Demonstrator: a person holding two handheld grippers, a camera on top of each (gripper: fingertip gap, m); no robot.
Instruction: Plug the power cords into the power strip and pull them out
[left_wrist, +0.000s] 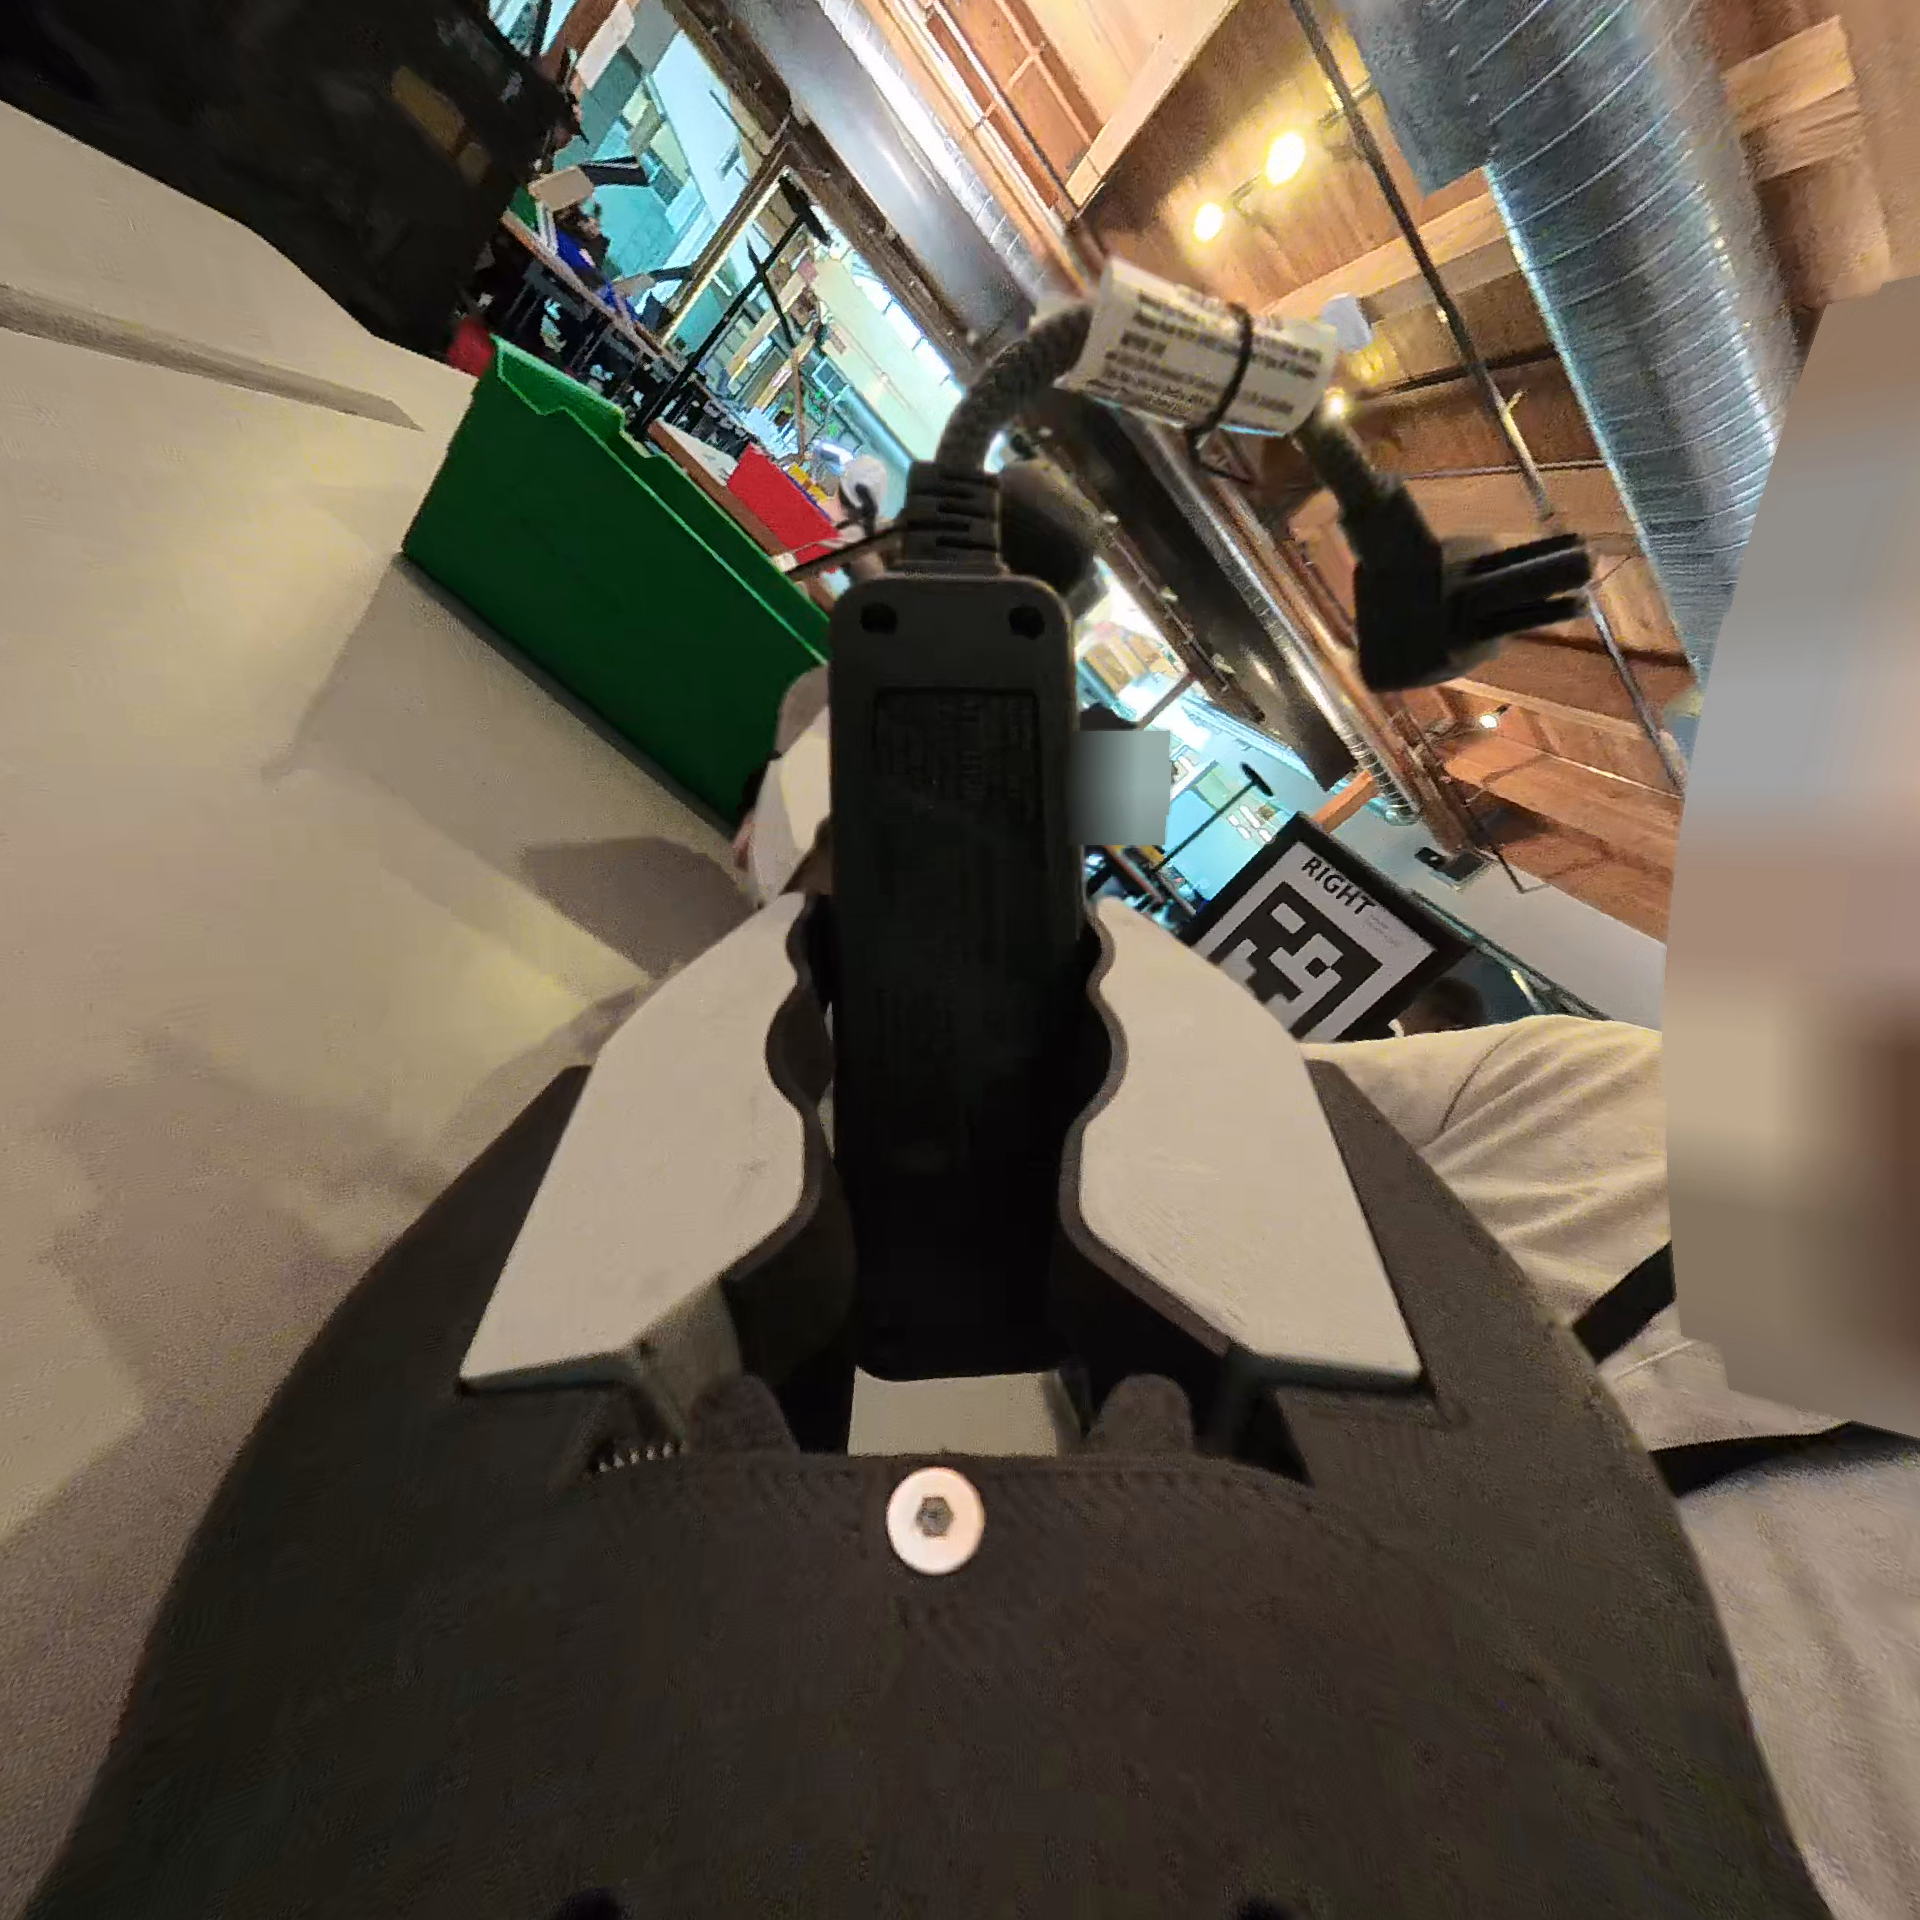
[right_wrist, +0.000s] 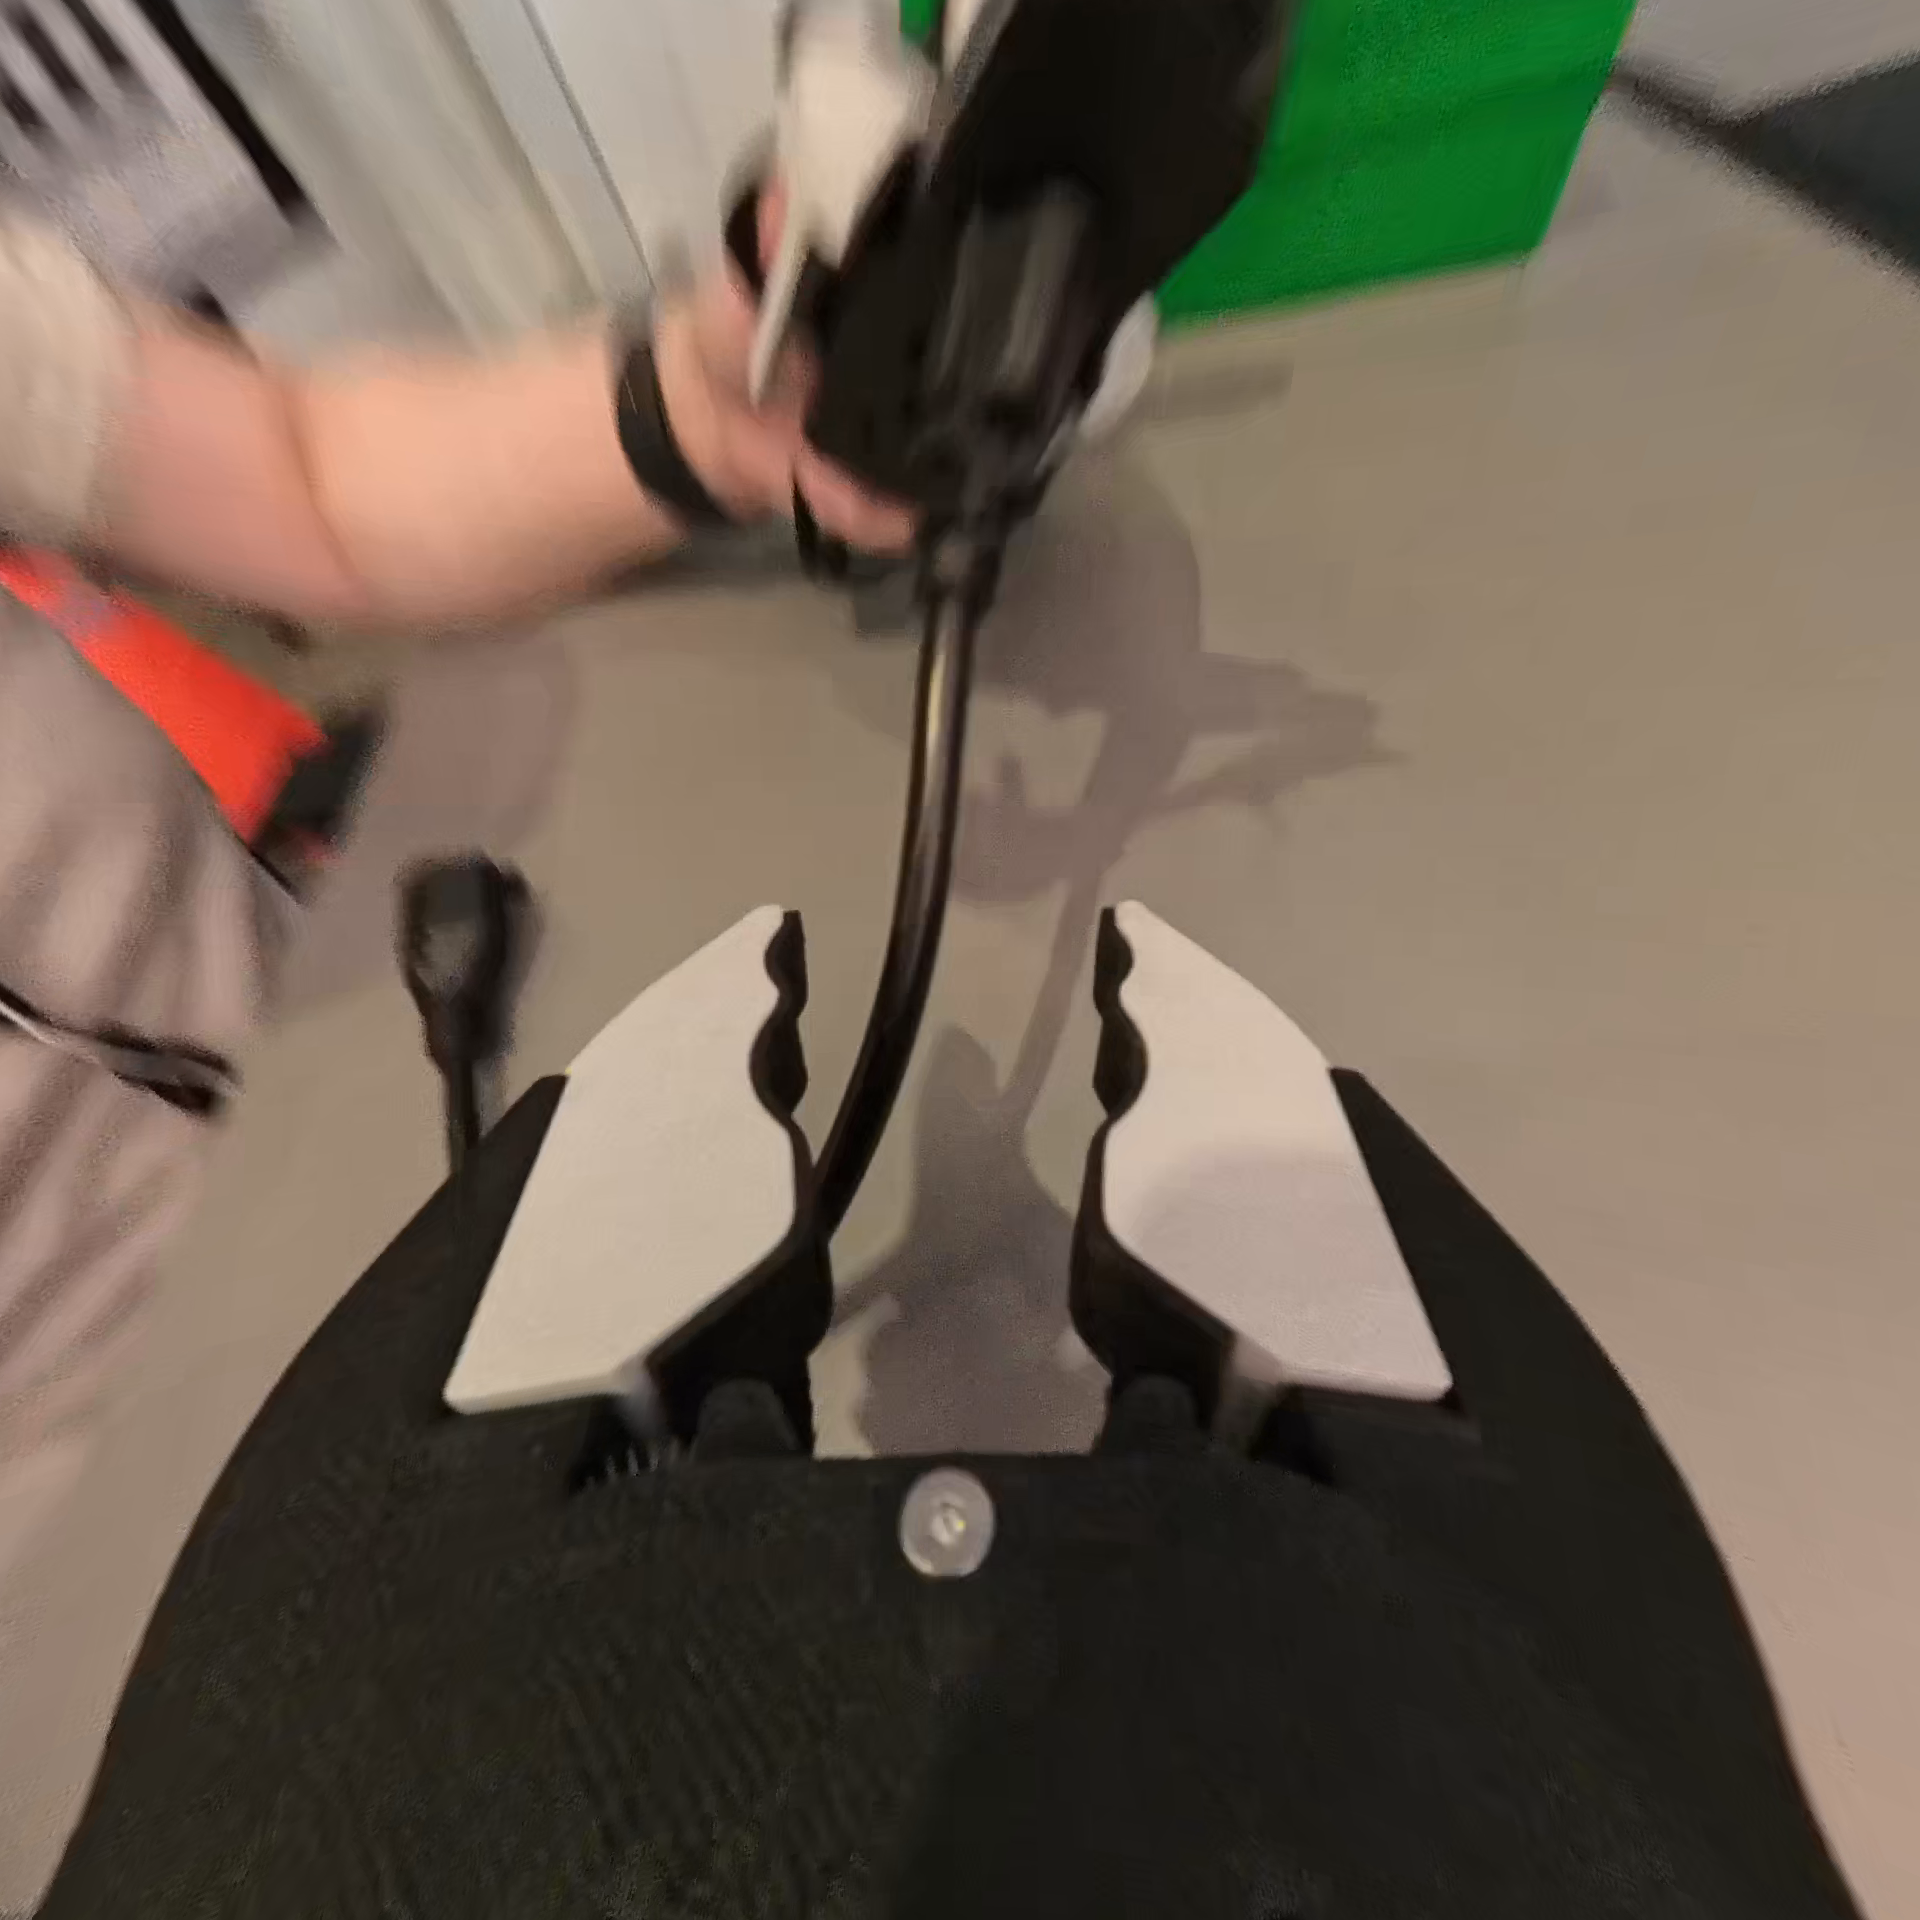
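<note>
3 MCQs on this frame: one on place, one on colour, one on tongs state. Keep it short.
1. Where is the power strip?
A. lying on the table
B. clamped between the left tongs
C. inside the bin

2. What colour is the bin on the table?
A. green
B. blue
C. yellow

3. The right tongs are:
A. shut on a plug
B. shut on the power strip
C. open, with a black cord passing between them

Answers: B, both fingers press the strip's sides; A, its walls are bright green; C, a clear gap shows on both sides of the cord.
</note>
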